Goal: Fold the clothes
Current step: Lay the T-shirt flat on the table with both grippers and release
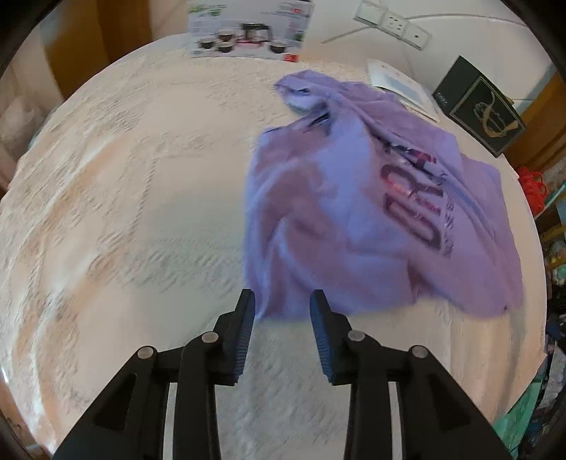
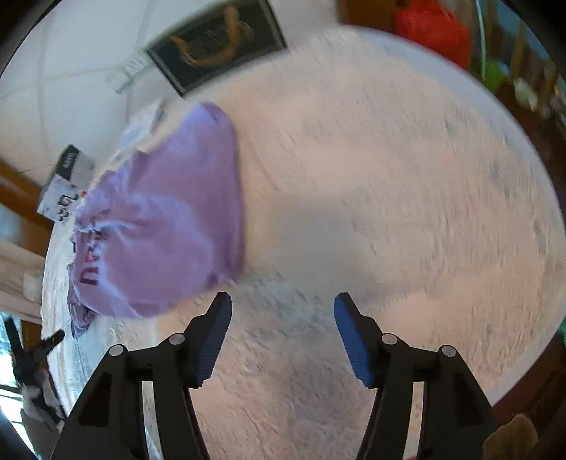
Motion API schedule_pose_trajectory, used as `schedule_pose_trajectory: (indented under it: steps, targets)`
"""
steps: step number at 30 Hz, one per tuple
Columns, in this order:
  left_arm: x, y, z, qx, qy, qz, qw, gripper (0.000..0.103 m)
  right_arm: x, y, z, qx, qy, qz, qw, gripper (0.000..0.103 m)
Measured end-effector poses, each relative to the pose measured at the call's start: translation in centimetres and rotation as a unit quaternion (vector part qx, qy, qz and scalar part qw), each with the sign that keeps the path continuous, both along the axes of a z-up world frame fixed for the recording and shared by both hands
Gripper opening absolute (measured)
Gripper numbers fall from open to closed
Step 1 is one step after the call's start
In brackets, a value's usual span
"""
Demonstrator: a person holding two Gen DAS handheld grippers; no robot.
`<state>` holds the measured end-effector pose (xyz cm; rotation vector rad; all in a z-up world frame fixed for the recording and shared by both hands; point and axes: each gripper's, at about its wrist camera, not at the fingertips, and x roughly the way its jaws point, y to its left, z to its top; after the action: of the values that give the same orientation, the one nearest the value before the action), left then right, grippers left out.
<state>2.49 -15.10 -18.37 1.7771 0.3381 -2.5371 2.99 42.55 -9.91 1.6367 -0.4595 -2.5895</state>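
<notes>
A crumpled purple T-shirt (image 1: 357, 212) with dark red lettering lies on the table's white lace cloth (image 1: 141, 194), right of centre in the left wrist view. My left gripper (image 1: 282, 300) is open, its jaws at the shirt's near edge, nothing held. In the right wrist view the same shirt (image 2: 166, 219) lies at the left. My right gripper (image 2: 283, 304) is open and empty above bare cloth (image 2: 389, 194), to the right of the shirt's edge. Both views are blurred by motion.
At the table's far side stand a printed cookware box (image 1: 247, 28), a white leaflet (image 1: 403, 85) and a dark box with a gold design (image 1: 481, 106), which also shows in the right wrist view (image 2: 215, 39). A red object (image 2: 431, 28) sits beyond the table edge.
</notes>
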Motion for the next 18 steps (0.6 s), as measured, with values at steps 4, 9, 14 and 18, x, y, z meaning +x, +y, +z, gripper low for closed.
schedule_pose_trajectory:
  steps: [4,9,14,18]
  targets:
    - [-1.9,2.0,-1.6,-0.017,-0.019,-0.028,0.9993,0.033,-1.0,-2.0,0.1,0.02,-0.006,0.032,0.999,0.103]
    - [-2.6,3.1,-3.0,-0.028,-0.037,-0.036,0.9983,0.032,-1.8,-5.1,-3.5,0.048,-0.062,0.086,0.993,0.1]
    - [-2.8,3.8,-3.1,-0.049,-0.04,-0.047,0.9969,0.042,-3.8,-8.2,-4.1,0.025,-0.056,0.122,0.991,0.099]
    - [-2.6,5.3,-3.3,-0.078,-0.038,-0.074,0.9935,0.059,-5.9,-10.5,-5.8,0.018,-0.071,0.145,0.987,0.098]
